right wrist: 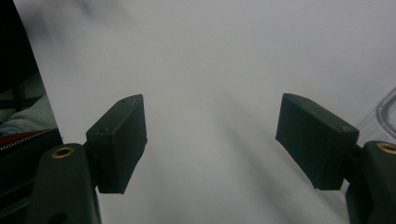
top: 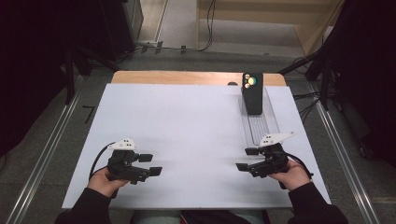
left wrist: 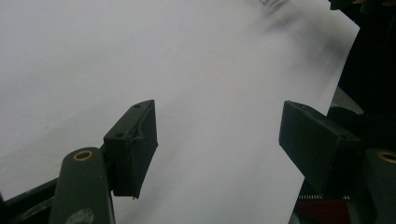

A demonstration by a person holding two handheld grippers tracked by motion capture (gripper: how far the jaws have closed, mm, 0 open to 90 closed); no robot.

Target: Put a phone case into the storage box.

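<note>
At the left of the high view, the left tool is held low over the near left part of the white surface, its jaws pointing toward the middle. The jaws stand apart with nothing between them; in the left gripper view only bare white sheet shows in the gap. A grey three-cornered plate sits on top of this tool, and a black cable loops from it back toward the person's left hand.

The middle of the surface is plain white board, with a strip of wood showing along its far edge.

Further right, a clear plastic tray lies lengthwise on the surface, running from the far edge toward the person. At its far end stands a black box, upright, with small round pieces on its top face: one yellow-green, the others pale or orange, too small to tell apart. The near part of the tray looks bare.

The right tool hovers just past the tray's near end, close beside it, jaws pointing toward the middle of the surface and well apart from the black box. Its jaws are also spread and grip nothing; the right gripper view shows white sheet between them and a curved corner of the clear tray at the right edge. The person's right hand holds it from behind.
</note>
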